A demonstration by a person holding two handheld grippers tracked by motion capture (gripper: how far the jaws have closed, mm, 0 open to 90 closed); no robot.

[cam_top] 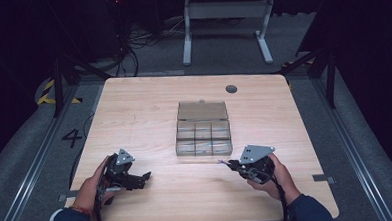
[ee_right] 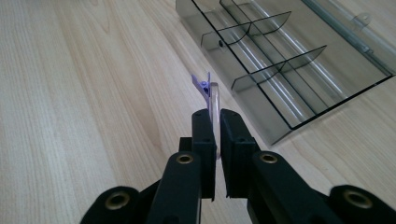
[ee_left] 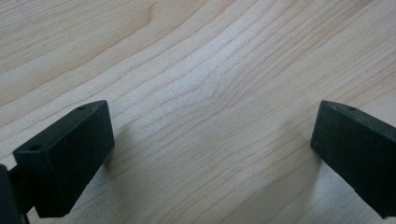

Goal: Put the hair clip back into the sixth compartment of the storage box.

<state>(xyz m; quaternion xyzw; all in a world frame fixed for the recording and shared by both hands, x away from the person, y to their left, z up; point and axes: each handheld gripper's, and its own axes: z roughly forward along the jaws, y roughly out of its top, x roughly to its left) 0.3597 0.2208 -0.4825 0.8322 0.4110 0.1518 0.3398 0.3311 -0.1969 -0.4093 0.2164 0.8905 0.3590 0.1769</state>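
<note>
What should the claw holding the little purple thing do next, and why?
Probably carry it forward over the open clear box and lower it toward a compartment. The right claw is shut on the small purple clip, held just short of the box's near wall, and the compartments seen from that claw look empty. The left claw is open above bare table, holding nothing.

Only one readable mark is showing: a dark "4" painted on the grey floor left of the table. Nothing legible is appearing on the table top, the box or the grippers.
</note>
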